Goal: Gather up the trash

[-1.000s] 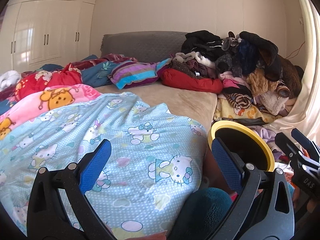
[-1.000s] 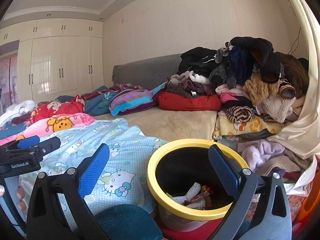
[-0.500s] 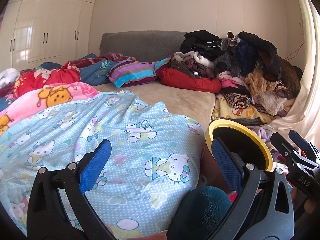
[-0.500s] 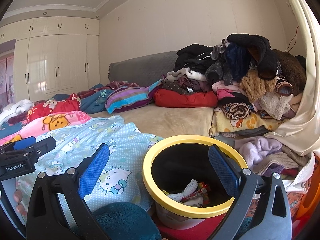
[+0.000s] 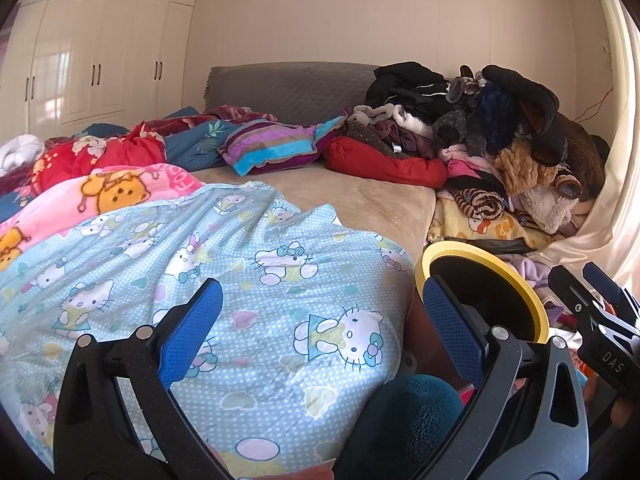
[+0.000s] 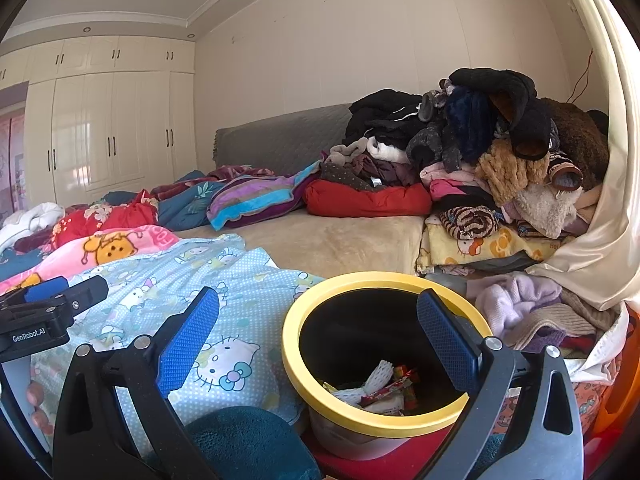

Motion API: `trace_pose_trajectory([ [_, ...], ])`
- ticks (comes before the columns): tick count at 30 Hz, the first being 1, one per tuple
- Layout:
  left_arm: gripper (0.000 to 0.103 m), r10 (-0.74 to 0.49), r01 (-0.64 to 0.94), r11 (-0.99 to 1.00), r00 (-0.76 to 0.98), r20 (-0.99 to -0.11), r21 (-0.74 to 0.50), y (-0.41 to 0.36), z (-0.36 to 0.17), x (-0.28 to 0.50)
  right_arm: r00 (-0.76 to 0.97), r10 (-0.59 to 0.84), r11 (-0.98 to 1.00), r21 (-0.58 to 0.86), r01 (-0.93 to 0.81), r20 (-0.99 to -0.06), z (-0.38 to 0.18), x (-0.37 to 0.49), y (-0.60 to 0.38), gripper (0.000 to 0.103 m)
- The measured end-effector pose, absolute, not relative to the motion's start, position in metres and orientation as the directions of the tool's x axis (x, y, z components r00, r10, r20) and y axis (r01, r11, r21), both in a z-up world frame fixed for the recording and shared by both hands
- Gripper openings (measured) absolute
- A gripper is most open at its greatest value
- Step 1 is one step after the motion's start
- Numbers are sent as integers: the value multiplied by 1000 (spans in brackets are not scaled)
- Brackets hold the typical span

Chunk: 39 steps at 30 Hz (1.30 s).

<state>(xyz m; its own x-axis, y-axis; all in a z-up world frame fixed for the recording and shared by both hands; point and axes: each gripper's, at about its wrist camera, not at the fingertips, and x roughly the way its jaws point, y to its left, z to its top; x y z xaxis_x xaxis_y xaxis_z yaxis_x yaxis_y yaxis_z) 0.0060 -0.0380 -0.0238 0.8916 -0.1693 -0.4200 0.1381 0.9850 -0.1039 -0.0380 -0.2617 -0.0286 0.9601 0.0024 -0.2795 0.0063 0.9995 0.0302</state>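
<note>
Both grippers hover with jaws spread wide and holding nothing beside a cluttered bed point(image 5: 360, 200). The right gripper point(image 6: 318, 344) faces a yellow-rimmed trash bin point(image 6: 384, 424) at the bedside holding crumpled wrappers point(image 6: 384, 388); the left gripper point(image 5: 320, 332) points over a blue cartoon-cat quilt point(image 5: 240, 280). A clothes pile point(image 6: 480, 152) crowds the bed's far corner.

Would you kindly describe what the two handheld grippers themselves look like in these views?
Both look alike: the left gripper and right gripper each have two black plastic arms with cut-out slots and silver rivets, ending in flat blue pads with a fine textured grid. Seen from the side, the left one carries white lettering "GenRobot.AI"; the right one shows "DAS".
</note>
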Motion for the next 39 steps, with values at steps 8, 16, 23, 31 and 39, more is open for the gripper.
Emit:
trace_pose_trajectory([
  [8,92,-172,141,984,891,-420,-105,-37,-23,7,961,-1,1000,29,9,-277,-29,-39,-264,97],
  [16,92,-173,141,984,891,-421,-105,-37,-24,7,961,2,1000,31,6,-277,-29,-40,-265,97],
  [23,92,-172,141,984,890,-421,-105,-37,-24,7,961,1,999,31,8,-277,-28,-39,-265,97],
  [31,92,-172,140,985,891,-421,-104,-37,-23,7,960,1,999,33,8,-279,-28,-39,-266,97],
  [39,92,-155,125,987,890,-428,-97,-34,-22,8,961,2,999,31,7,-278,-28,-39,-266,97],
])
